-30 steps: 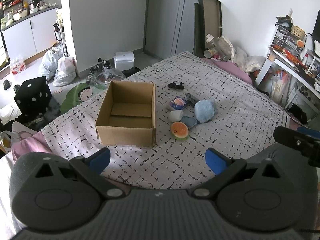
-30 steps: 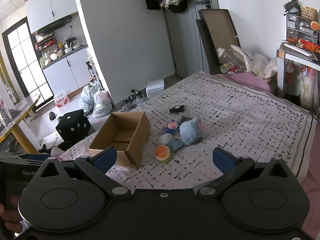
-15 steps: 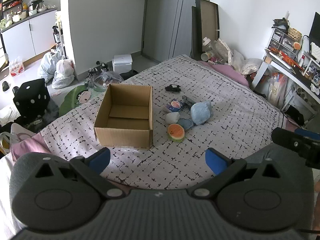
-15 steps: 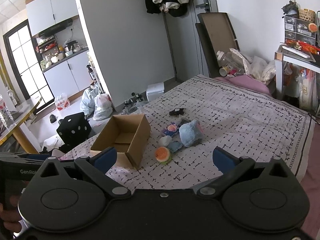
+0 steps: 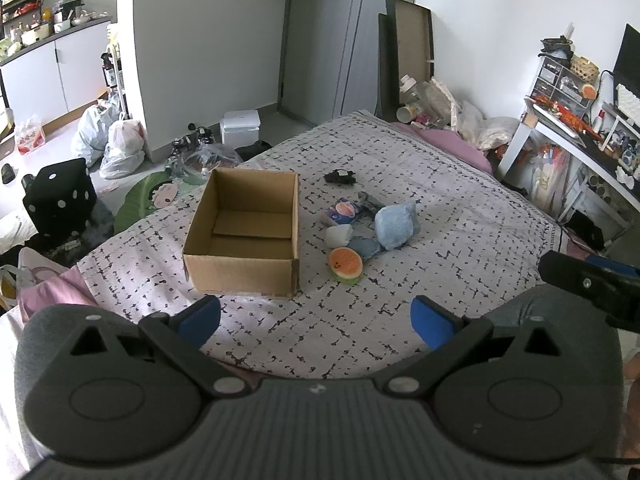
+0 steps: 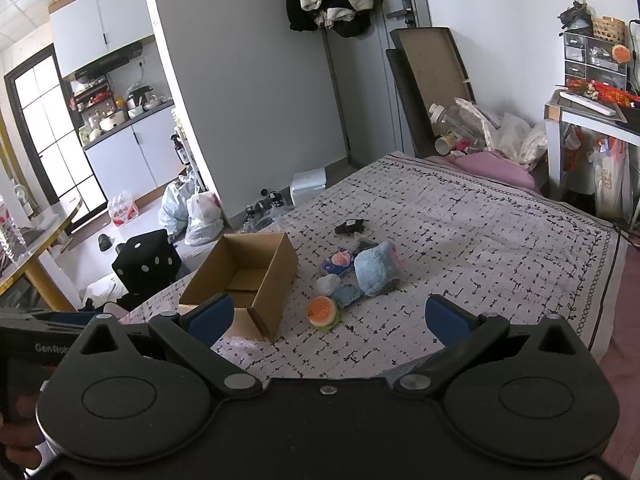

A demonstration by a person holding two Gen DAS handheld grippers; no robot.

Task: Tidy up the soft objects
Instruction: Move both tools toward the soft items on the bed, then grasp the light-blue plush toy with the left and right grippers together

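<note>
Blue-padded jaws gape wide and empty on left gripper (image 5: 316,316) and right gripper (image 6: 328,314). Soft toys (image 5: 394,220) cluster at one o'clock, cardboard box (image 5: 244,236) at eleven. Likely approach stage; next, reach and pinch gently.

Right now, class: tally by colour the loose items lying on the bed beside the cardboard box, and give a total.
Blue: 2 (light blue plush toy, flat denim-blue pouch)
White: 1 (small white lump)
Orange: 1 (round orange fruit toy)
Purple: 1 (purple packet)
Black: 1 (small black item)
Grey: 1 (dark grey item)
Total: 7
</note>
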